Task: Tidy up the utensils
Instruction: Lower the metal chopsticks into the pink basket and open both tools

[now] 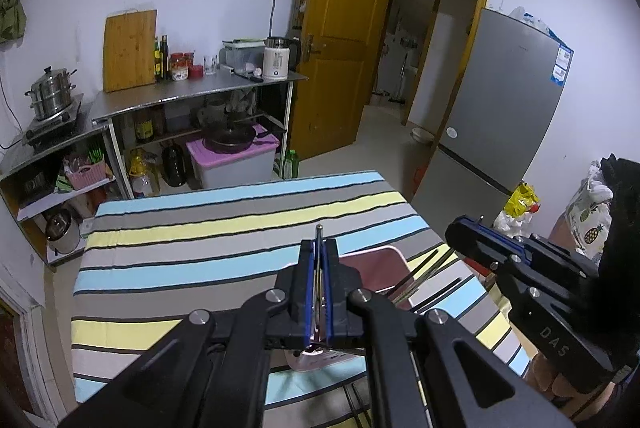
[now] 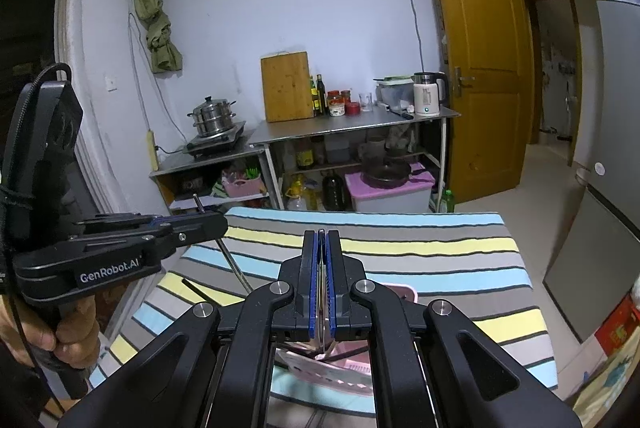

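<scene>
We hold a thin metal utensil (image 1: 318,240) pinched in our left gripper (image 1: 319,248), our right gripper (image 2: 321,244) likewise clamping a flat one, both above the pink basket (image 2: 396,292) on the striped tabletop (image 1: 200,228) beyond

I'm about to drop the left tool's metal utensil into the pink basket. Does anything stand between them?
Nothing visible does. The left tool holds the metal utensil right above the pink basket, whose near part the tool hides. Dark sticks cross its right rim, off to the side.
</scene>
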{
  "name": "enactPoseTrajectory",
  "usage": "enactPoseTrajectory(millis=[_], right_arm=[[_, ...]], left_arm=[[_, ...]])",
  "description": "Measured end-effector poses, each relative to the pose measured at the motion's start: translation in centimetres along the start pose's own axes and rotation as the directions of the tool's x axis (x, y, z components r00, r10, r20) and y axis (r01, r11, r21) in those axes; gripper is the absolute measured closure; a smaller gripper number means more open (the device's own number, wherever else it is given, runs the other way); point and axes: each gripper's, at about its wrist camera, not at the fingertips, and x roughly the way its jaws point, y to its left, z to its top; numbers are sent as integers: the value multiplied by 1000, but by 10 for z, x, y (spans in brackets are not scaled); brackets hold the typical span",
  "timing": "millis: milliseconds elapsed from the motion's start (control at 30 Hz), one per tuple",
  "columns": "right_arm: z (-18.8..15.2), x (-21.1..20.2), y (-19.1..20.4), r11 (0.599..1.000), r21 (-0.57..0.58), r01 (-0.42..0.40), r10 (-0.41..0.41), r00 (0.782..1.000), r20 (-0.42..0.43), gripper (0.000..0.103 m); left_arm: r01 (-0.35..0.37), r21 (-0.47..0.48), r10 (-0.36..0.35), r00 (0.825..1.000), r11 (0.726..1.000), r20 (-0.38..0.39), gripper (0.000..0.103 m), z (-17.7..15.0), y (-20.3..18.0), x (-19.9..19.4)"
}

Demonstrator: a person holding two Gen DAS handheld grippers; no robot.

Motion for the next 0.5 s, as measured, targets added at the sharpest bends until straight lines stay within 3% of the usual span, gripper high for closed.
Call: enactPoseTrajectory(millis=[500], right_arm=[[-24,24,-5,1000,10,1,0,996,-86,99]], left_arm=[[1,-18,-2,997,1000,-75,98,-16,8,27]])
